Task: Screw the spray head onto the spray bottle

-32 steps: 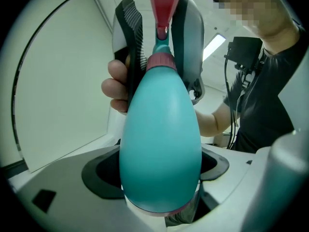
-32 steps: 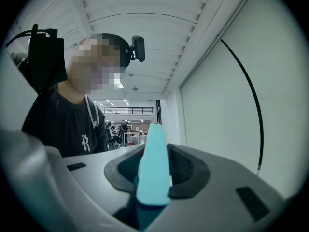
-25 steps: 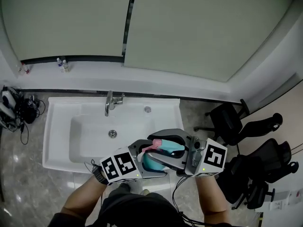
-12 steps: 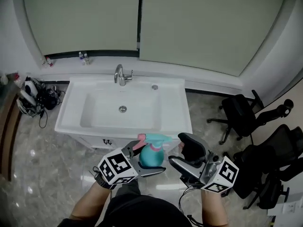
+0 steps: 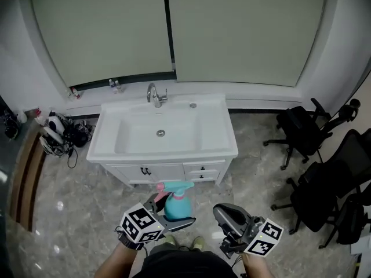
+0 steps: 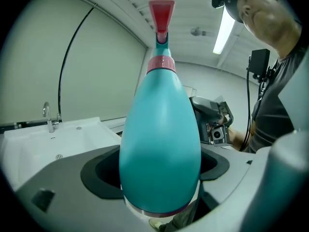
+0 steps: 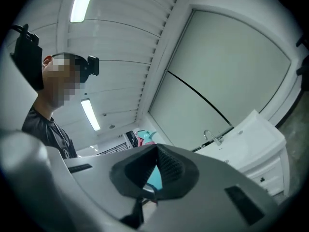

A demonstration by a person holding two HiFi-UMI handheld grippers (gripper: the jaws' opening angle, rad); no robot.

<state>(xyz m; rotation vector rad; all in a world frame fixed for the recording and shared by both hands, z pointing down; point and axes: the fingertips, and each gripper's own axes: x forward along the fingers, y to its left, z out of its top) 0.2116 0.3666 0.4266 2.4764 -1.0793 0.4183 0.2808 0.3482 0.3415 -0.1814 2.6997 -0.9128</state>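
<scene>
Open marble floor (image 5: 75,207) lies under both grippers, between them and the front edge of the white sink cabinet (image 5: 165,153). On the sink's far rim stands the faucet (image 5: 155,94), against the grey-green wall panels (image 5: 243,28). To the right, the black office chairs (image 5: 301,133) are well apart from the hands. On the left a tangle of cables and gear (image 5: 61,133) sits by the wall, with a dark wooden edge (image 5: 26,178) further out. The left gripper (image 5: 174,214) is clamped on the wide lower body of the teal spray bottle (image 5: 178,208), held in the air near the person. In the head view the bottle's long axis runs from its base, nearest the person, toward the cabinet. In the left gripper view it rises along the jaws, leaning slightly. The spray head (image 5: 173,186) sits on the neck above a pink collar (image 6: 161,63), its pink part to picture-left and its teal tip to picture-right; how tightly it is seated cannot be told. The right gripper (image 5: 232,225) is just beside, with a clear gap to the bottle, its jaws just closed together on nothing.
</scene>
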